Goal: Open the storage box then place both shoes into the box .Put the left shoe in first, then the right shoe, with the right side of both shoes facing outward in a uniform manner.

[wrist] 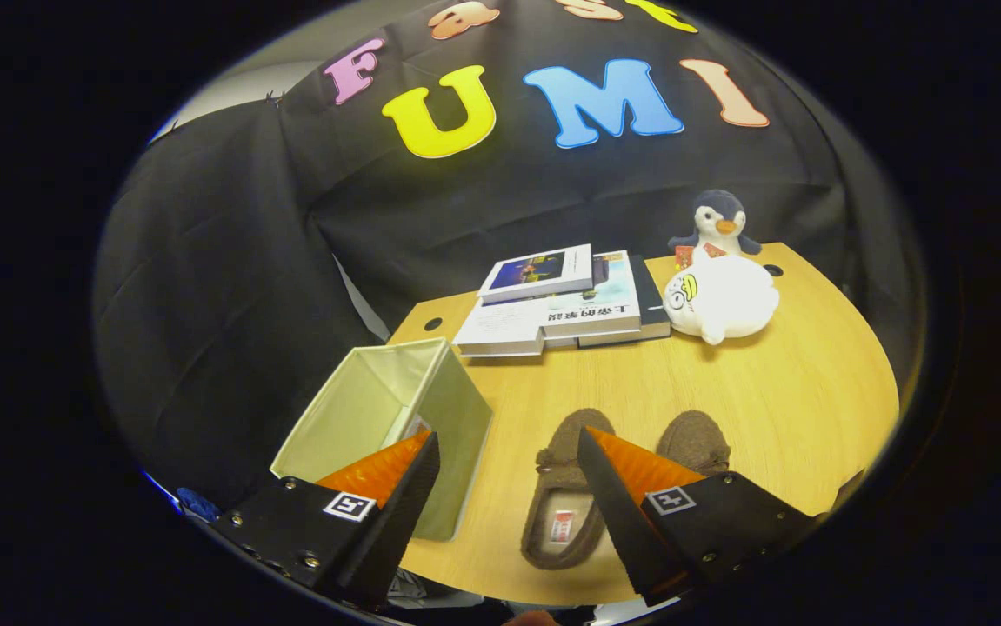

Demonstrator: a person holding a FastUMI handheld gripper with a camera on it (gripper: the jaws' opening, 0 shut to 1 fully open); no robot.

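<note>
A pale green fabric storage box (396, 417) stands at the table's left near corner with its top open; the left finger overlaps its near wall. Two brown slippers lie side by side with toes pointing away. The left slipper (563, 500) lies between the fingers, its opening and insole label showing. The right finger covers most of the right slipper (697, 439), leaving only the toe part visible. My gripper (509, 452) hovers above the table, open wide, with nothing held between its fingers.
On the far part of the wooden table (813, 409) lies a stack of books (565, 300). A white plush toy (720, 300) sits to their right, with a penguin plush (717, 222) behind it. Black cloth walls surround the table.
</note>
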